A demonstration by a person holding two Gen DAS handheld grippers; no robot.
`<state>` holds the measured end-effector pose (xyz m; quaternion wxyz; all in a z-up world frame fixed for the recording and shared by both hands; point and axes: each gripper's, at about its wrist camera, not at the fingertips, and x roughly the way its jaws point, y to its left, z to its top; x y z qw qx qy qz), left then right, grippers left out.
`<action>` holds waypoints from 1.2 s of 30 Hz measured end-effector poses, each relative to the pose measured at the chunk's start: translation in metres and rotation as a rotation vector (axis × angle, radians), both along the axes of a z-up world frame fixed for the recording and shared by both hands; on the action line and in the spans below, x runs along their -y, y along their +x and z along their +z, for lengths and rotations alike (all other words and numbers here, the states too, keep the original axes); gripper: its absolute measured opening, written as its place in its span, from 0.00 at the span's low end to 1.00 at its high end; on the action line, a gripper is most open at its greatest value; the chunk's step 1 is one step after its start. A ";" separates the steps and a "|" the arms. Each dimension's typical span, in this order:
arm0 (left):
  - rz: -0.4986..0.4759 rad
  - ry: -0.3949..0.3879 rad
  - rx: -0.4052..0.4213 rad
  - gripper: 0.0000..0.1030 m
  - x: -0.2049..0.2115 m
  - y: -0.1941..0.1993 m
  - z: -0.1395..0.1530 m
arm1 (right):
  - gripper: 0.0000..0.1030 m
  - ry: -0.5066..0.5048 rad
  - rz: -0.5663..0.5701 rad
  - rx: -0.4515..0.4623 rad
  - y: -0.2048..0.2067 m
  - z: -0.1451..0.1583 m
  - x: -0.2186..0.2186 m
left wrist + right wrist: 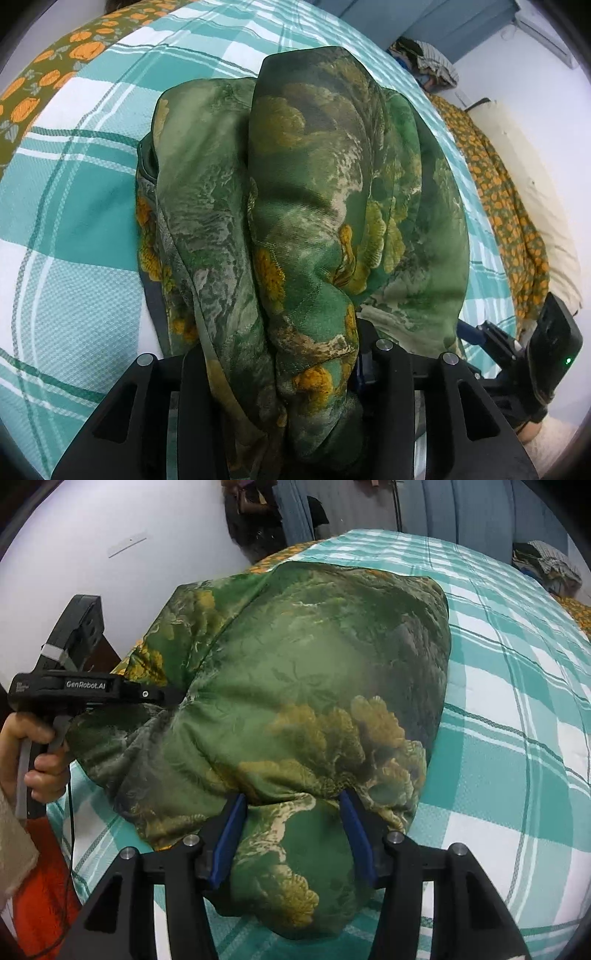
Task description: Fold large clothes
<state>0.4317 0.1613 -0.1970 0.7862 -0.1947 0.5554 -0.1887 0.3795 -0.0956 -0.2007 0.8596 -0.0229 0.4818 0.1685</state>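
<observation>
A large green cloth (303,206) with yellow flower patterns lies bunched on the bed. In the left wrist view it drapes over my left gripper (280,332) and hides both fingers. The right wrist view shows the left gripper (173,699) from the side in a person's hand (40,760), its tip buried in the green cloth (303,686), and the fabric gathers tightly at that tip. My right gripper (293,812) has its blue pads (231,834) pressed on a thick fold at the cloth's near edge.
The bed's teal and white plaid sheet (517,746) (74,229) extends to the right. An orange floral border (55,77) edges it. A clothes pile (546,568) (432,59) sits far back. Red fabric (40,904) lies beside the bed. White walls stand close.
</observation>
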 end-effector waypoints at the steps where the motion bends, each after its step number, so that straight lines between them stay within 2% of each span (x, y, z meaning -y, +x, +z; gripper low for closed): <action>1: 0.000 -0.005 -0.001 0.42 -0.001 0.000 0.001 | 0.52 -0.008 0.008 -0.008 0.001 0.003 -0.002; 6: 0.004 -0.065 -0.016 0.44 -0.021 -0.004 0.010 | 0.54 -0.001 0.034 -0.019 0.017 0.038 -0.002; 11: 0.000 -0.110 -0.044 0.48 -0.032 -0.007 0.014 | 0.54 0.068 -0.033 -0.003 0.079 0.072 -0.009; 13: -0.001 -0.119 -0.051 0.51 -0.036 -0.008 0.017 | 0.54 0.080 -0.051 -0.027 0.108 0.069 -0.019; 16: 0.007 -0.115 -0.053 0.54 -0.045 -0.009 0.023 | 0.54 0.056 -0.086 -0.098 0.146 0.042 -0.033; 18: 0.020 -0.092 -0.058 0.54 -0.052 -0.010 0.024 | 0.54 -0.008 -0.086 -0.139 0.159 0.017 -0.045; 20: 0.023 -0.095 -0.063 0.55 -0.059 -0.012 0.024 | 0.54 -0.071 -0.074 -0.132 0.163 0.003 -0.055; 23: 0.030 -0.084 -0.059 0.65 -0.067 -0.015 0.018 | 0.54 -0.071 -0.079 -0.114 0.161 0.004 -0.056; 27: 0.038 -0.047 -0.052 0.65 -0.065 -0.018 0.013 | 0.54 -0.046 -0.048 -0.055 0.140 0.028 -0.051; 32: 0.059 -0.071 -0.077 0.66 -0.065 -0.020 0.001 | 0.54 -0.032 0.066 0.059 0.065 0.064 -0.051; 36: 0.059 -0.049 -0.070 0.68 -0.063 -0.019 -0.005 | 0.54 0.003 0.091 0.093 -0.005 0.070 -0.045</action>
